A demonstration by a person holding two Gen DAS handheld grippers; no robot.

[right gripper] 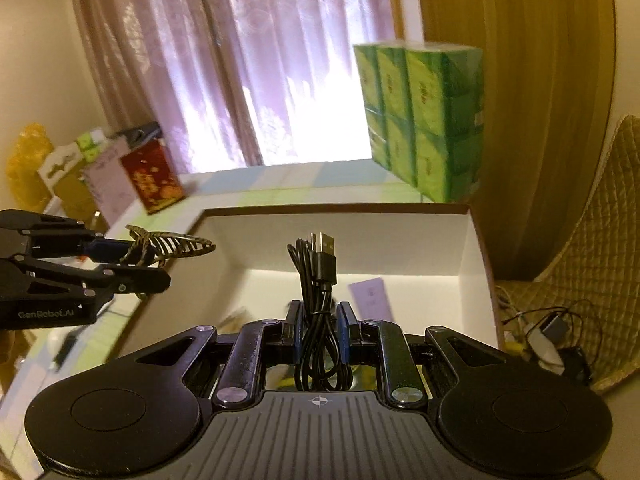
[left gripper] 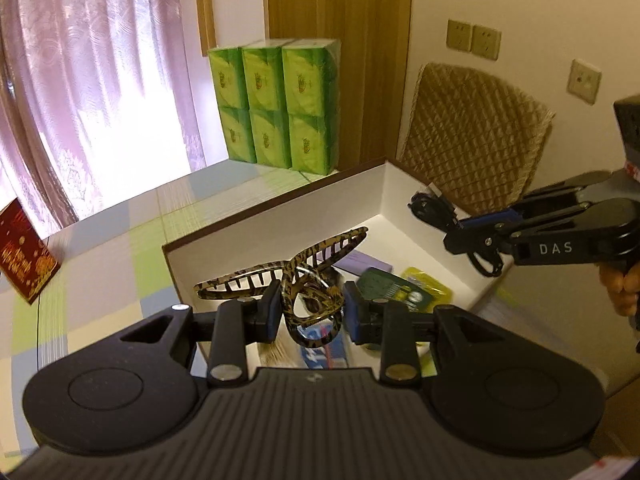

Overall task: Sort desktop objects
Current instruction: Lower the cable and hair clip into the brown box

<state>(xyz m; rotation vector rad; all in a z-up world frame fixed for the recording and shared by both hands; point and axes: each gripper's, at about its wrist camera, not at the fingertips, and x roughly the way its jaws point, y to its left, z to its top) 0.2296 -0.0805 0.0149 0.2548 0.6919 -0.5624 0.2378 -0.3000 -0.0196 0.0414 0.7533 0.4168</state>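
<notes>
My left gripper (left gripper: pixel 310 312) is shut on a tortoiseshell hair claw clip (left gripper: pixel 296 272), which hangs over the near corner of a white box with a brown rim (left gripper: pixel 276 204). My right gripper (right gripper: pixel 318 324) is shut on a coiled black USB cable (right gripper: pixel 316 280), its plugs pointing up, above the same box (right gripper: pixel 332 210). In the right wrist view the left gripper (right gripper: pixel 140 264) comes in from the left with the clip (right gripper: pixel 172 246). In the left wrist view the right gripper (left gripper: pixel 460 232) reaches in from the right with the cable (left gripper: pixel 434 208).
Inside the box lie a purple card (left gripper: pixel 364 262), a green item (left gripper: pixel 384 284) and a yellow packet (left gripper: pixel 430 290). Green tissue packs (left gripper: pixel 276 104) stand behind it on the checked tablecloth (left gripper: pixel 112 248). A red box (left gripper: pixel 26 256) sits far left. A quilted cushion (left gripper: pixel 472 140) and loose chargers (right gripper: pixel 548 336) are right.
</notes>
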